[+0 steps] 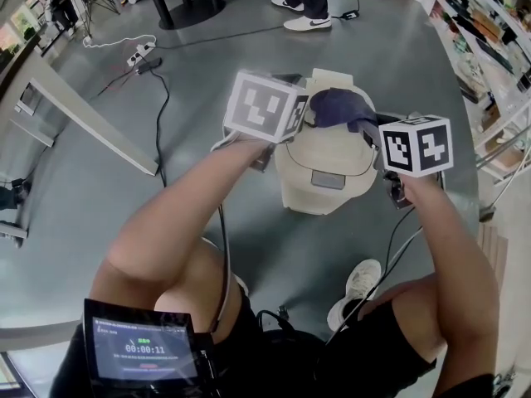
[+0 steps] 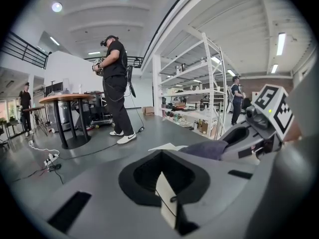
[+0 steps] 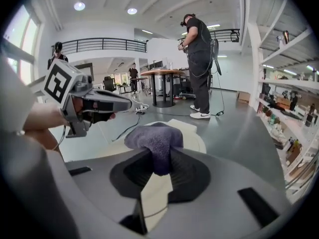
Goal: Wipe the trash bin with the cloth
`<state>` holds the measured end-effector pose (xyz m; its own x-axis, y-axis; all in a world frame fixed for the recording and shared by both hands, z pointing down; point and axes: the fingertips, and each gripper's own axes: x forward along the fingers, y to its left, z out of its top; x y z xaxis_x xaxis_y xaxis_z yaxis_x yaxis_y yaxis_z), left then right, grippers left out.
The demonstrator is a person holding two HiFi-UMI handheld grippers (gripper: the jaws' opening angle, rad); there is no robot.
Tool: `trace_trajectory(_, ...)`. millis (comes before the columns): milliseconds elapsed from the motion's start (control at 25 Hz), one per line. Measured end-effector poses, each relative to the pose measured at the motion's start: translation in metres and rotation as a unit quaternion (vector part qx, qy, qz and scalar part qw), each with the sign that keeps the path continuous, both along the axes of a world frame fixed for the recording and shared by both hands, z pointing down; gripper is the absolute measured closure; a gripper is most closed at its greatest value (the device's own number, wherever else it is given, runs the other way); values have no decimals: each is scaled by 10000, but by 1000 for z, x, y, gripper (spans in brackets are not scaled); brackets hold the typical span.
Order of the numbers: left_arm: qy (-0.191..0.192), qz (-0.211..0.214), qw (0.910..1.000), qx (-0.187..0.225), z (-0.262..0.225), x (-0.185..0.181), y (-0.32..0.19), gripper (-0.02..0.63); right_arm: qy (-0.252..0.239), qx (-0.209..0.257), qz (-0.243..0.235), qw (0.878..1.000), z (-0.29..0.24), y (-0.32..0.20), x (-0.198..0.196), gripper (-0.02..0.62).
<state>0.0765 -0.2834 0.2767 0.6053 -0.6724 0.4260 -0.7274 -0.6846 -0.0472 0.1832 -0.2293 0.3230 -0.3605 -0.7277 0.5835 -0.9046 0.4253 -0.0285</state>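
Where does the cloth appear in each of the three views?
Head view: upper centre, the cloth lies on top of the trash bin.
Left gripper view: right of centre, at mid-height.
Right gripper view: centre, clamped in the tongs of the right gripper.
Shared landmark: the cream trash bin under the cloth.

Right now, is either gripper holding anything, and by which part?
Right gripper pinches the purple cloth by a bunched fold; the rest mounds beyond the jaws. Left gripper holds nothing.
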Motion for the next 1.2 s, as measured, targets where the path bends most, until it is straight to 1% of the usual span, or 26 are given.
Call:
trace_trajectory(80, -5, -20, 10000, 40, -2, -9, 4, 609, -251, -131, 9, 9996, 1, 1, -19, 529)
trace_trajectory(200, -57, -148, 9999, 42, -5, -31, 8, 609, -564, -371, -151, 9976, 2, 9, -56, 529)
trace_trajectory(280, -38, -273, 9996, -42, -2, -47, 11, 609, -721, -499, -245, 9958, 2, 17, -78, 529)
trace_trajectory(360, -40, -322, 9994, -87, 1, -57, 17, 609, -776, -552, -271, 9951, 3, 24, -94, 529)
trace_trajectory(480, 78, -354, 9993, -53, -4, -67, 32, 609, -641, -517, -179, 9964, 7, 33, -109, 529)
trace_trajectory(560, 172, -433, 9989, 12, -14, -73, 42, 609, -593, -456, -10, 9972, 9, 35, -114, 529)
trace_trajectory(600, 230, -464, 9987, -31, -16, -75, 48, 609, -594, -417, 110, 9973, 10, 35, -116, 529)
trace_trajectory(720, 558, -621, 9953, -485, -10, -76, 66, 609, -506, -356, 451, 9971, 13, 46, -120, 529)
trace_trajectory(840, 846, -792, 9889, -927, -2, -75, 81, 609, -29, -292, 499, 9983, 17, 58, -129, 531)
trace_trajectory(960, 885, -853, 9872, -1015, 16, -74, 86, 609, 345, -114, 492, 9981, 27, 56, -129, 529)
trace_trajectory(1080, 849, -902, 9866, -1061, 29, -77, 98, 609, 455, 5, 555, 9974, 27, 61, -119, 529)
trace_trajectory(1200, 900, -963, 9848, -1128, 33, -83, 108, 609, 512, 32, 644, 9966, 28, 64, -102, 531)
